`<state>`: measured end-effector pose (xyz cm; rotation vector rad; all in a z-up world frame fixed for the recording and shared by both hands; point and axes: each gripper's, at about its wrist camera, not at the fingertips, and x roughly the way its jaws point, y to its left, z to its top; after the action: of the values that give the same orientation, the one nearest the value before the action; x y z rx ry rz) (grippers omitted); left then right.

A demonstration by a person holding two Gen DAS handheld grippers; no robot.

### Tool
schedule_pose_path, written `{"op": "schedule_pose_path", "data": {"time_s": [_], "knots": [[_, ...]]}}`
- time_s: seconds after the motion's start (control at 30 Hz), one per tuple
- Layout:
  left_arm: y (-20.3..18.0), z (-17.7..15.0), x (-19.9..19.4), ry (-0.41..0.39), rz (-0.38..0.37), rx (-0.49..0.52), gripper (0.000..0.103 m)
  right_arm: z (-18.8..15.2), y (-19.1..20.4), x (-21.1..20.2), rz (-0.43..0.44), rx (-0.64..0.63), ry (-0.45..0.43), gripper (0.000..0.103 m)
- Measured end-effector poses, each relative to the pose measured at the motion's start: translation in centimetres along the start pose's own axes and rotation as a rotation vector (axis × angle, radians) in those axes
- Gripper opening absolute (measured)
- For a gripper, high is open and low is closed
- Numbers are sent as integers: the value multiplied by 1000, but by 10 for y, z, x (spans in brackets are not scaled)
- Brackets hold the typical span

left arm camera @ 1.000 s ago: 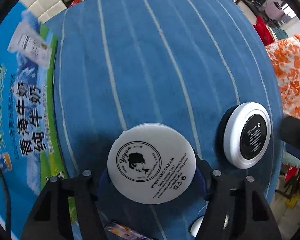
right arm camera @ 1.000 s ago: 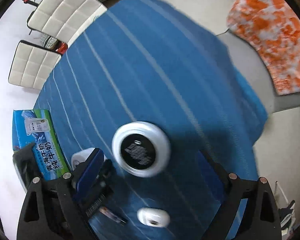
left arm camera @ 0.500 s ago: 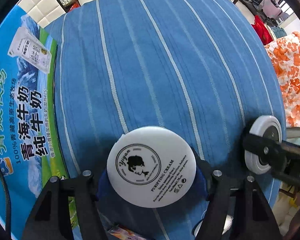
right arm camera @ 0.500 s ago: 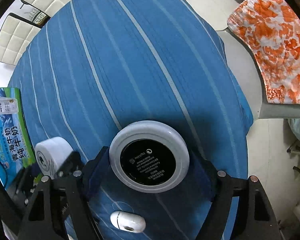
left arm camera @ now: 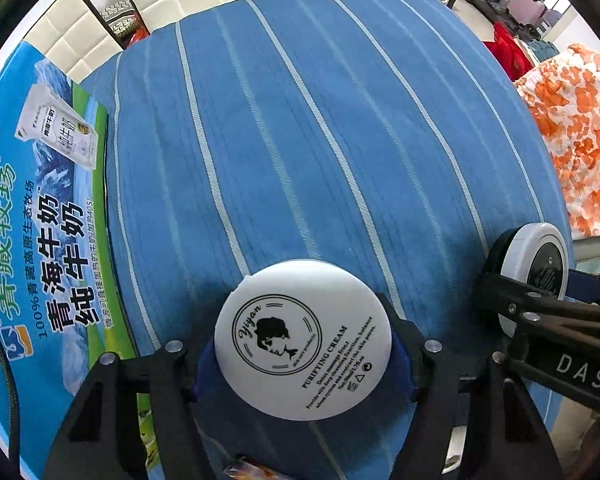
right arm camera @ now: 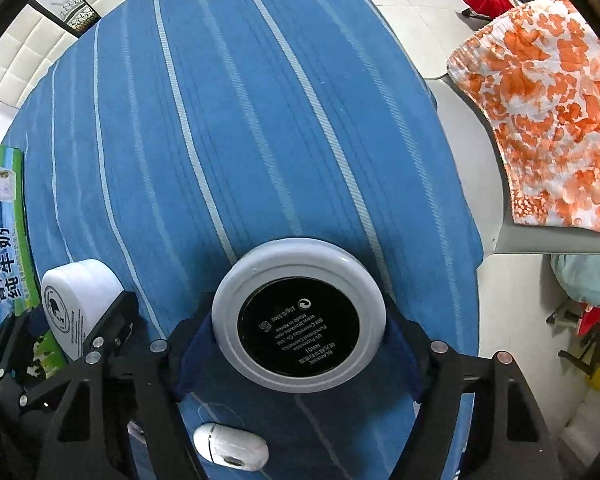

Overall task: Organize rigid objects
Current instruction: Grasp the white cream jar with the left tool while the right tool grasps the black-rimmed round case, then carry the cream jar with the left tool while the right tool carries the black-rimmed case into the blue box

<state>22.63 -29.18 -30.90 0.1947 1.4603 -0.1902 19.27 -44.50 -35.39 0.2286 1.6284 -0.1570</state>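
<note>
Blue striped cloth [right arm camera: 228, 128], compact [right arm camera: 299, 316] between right tongs [right arm camera: 300, 350]

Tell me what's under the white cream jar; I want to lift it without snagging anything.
Around the cream jar, only the blue striped cloth shows. The spot directly beneath is covered by the jar itself, so anything lying there cannot be seen.

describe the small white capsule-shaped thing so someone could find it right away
Start at the blue striped cloth. At its near edge the right tongs hold a round compact with a black centre. The capsule-shaped case lies just below it, smaller, oval and plain white.
</note>
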Motion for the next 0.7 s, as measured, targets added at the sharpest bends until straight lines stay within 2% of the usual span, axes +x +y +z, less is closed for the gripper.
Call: {"op": "schedule_pose_path", "data": {"time_s": [0.33, 0.57, 0.7], "knots": [[-3, -21, -26, -44, -34, 4, 65, -18, -3, -33, 39, 30, -42, 77], [2, -31, -69, -124, -75, 13, 65, -24, 4, -75, 63, 13, -100, 77], [19, -31, -102, -182, -86, 22, 65, -30, 14, -109, 85, -8, -147, 77]]}}
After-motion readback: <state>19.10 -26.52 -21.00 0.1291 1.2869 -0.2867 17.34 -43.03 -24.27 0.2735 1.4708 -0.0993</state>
